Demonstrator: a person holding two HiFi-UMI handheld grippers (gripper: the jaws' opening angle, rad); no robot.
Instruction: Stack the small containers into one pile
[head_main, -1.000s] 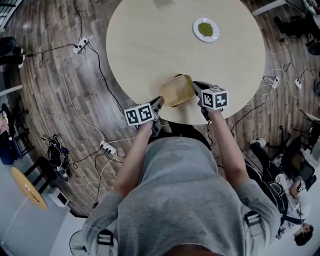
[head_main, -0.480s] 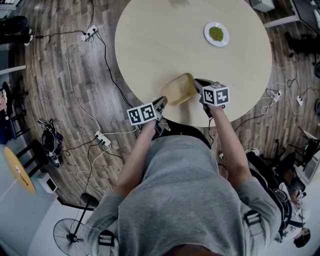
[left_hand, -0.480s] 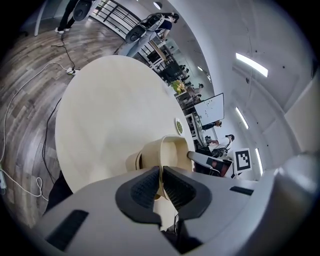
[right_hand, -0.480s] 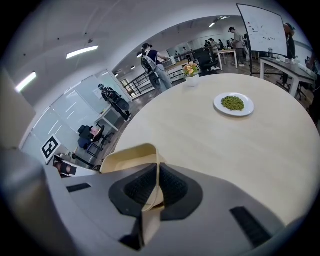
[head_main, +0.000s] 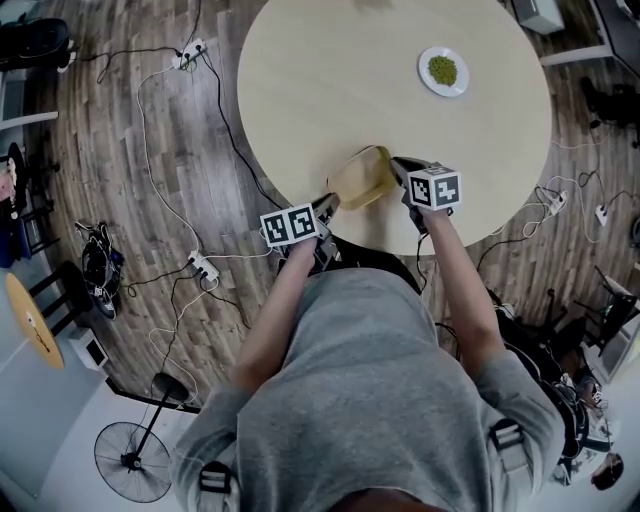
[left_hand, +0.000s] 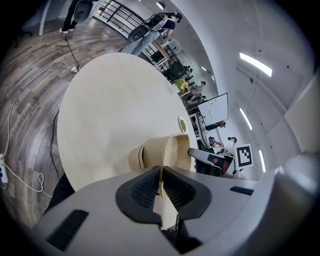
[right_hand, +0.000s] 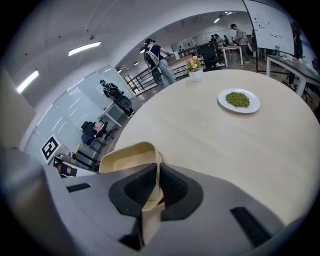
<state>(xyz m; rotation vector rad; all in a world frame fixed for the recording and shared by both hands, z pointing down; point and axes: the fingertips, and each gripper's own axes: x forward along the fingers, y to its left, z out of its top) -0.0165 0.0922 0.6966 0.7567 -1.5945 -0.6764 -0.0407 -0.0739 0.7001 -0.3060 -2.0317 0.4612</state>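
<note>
The beige container (head_main: 362, 178) is tilted at the near edge of the round table (head_main: 330, 80). The left gripper (head_main: 328, 205) pinches one thin wall of it, and the right gripper (head_main: 400, 168) pinches the opposite rim. A plate of green bits (head_main: 443, 71) lies well apart, toward the table's far right edge.

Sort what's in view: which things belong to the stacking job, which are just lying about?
Job: beige container, its rim clamped by left gripper and right gripper; table.
Lying about: plate of green food, flower pot, power strip, fan.
</note>
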